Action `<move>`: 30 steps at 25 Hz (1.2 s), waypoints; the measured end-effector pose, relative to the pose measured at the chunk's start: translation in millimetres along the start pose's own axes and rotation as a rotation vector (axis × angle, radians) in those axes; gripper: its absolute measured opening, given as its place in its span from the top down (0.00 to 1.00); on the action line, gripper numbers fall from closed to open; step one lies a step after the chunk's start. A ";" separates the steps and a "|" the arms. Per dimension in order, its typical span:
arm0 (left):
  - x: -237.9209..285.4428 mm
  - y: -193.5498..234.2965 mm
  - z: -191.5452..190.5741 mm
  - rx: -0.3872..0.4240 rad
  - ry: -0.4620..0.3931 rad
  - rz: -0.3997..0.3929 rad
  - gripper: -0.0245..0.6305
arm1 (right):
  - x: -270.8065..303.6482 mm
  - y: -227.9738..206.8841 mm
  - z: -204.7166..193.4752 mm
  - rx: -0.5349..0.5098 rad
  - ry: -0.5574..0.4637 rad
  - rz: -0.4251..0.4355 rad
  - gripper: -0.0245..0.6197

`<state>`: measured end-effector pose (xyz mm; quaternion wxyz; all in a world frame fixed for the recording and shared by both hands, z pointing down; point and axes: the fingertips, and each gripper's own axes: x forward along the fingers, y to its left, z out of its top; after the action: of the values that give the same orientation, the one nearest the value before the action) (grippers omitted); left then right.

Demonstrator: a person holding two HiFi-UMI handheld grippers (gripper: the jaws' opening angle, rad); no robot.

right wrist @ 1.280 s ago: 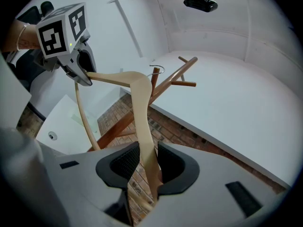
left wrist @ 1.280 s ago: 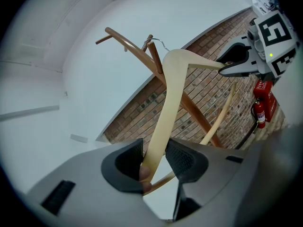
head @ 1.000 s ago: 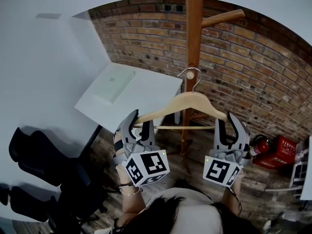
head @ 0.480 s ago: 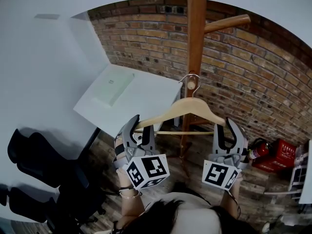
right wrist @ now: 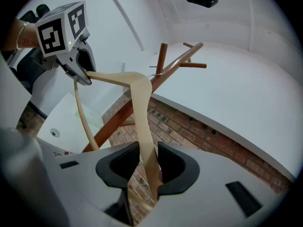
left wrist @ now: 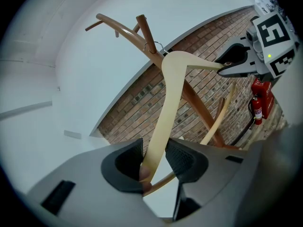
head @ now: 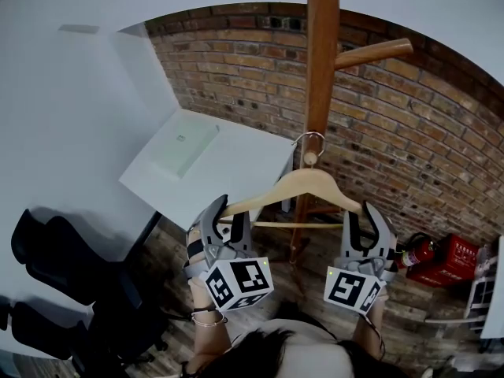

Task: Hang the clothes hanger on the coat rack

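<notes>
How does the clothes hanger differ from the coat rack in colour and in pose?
The clothes hanger is pale wood, and the coat rack is a darker, reddish brown. The clothes hanger lies crosswise, with its ends gripped by the left gripper and the right gripper, while the coat rack stands upright. Both are made of wood.

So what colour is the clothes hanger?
The hanger is pale wood; head view shows it best.

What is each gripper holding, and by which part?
Both hold the hanger: left gripper on its left end, right gripper on its right end.
</notes>
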<state>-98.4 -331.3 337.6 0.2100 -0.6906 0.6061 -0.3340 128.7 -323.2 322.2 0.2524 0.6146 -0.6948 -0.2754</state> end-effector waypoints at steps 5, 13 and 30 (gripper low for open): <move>3.4 -0.8 -3.5 0.000 0.009 -0.002 0.74 | 4.3 3.1 -1.7 0.004 -0.001 0.005 0.76; 8.2 -1.7 -4.0 -0.010 0.004 -0.003 0.73 | 8.1 2.7 -3.1 0.028 -0.006 0.005 0.76; 16.8 -0.2 -3.0 -0.047 -0.032 0.012 0.72 | 13.2 7.9 -5.9 0.102 -0.019 0.044 0.76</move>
<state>-99.7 -347.3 343.2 0.2055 -0.6971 0.6144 -0.3072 125.6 -336.1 332.1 0.2202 0.6083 -0.7238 -0.2400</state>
